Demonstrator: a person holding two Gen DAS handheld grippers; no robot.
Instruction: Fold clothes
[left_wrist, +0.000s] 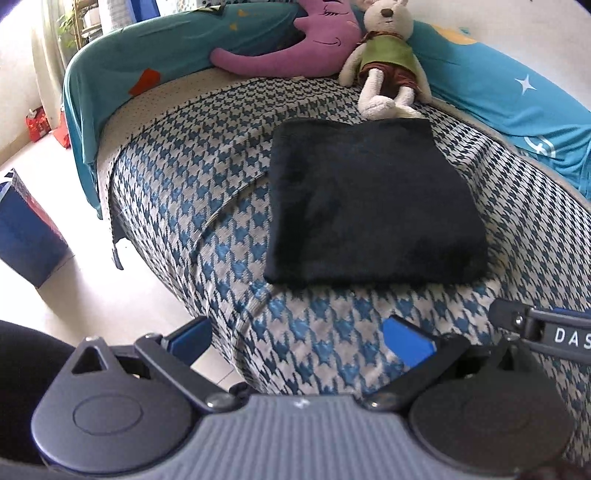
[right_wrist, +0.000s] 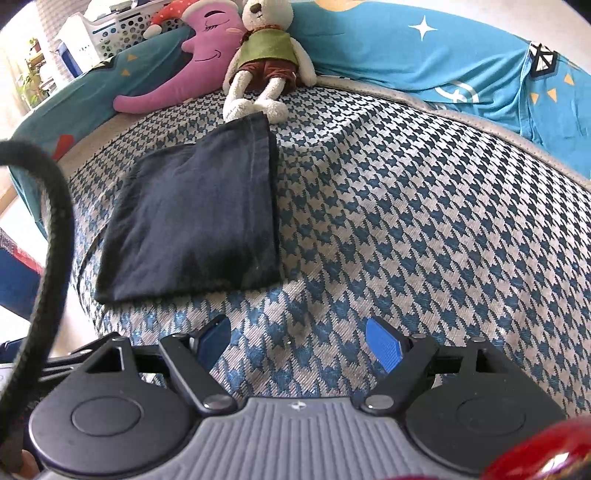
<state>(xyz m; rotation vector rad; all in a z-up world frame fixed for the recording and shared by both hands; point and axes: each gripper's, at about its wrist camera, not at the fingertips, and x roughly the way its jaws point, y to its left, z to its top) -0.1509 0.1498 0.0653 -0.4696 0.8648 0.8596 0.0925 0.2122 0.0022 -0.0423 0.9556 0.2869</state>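
A dark navy garment (left_wrist: 369, 206) lies folded into a neat rectangle on the houndstooth bed cover (left_wrist: 192, 192). In the right wrist view the same folded garment (right_wrist: 195, 221) sits left of centre, its hem stitching along the right edge. My left gripper (left_wrist: 299, 339) hangs open in front of the garment's near edge, nothing between its blue pads (left_wrist: 406, 341). My right gripper (right_wrist: 299, 343) is open too, over bare cover to the right of the garment, blue pads (right_wrist: 384, 343) apart and holding nothing.
A white plush rabbit (left_wrist: 384, 62) in a green top and a purple moon cushion (left_wrist: 295, 48) lie at the bed's head against teal bedding (right_wrist: 443, 62). The bed's left edge drops to a pale floor (left_wrist: 74, 288) with a blue box (left_wrist: 26, 236). A black cable (right_wrist: 55, 229) hangs at left.
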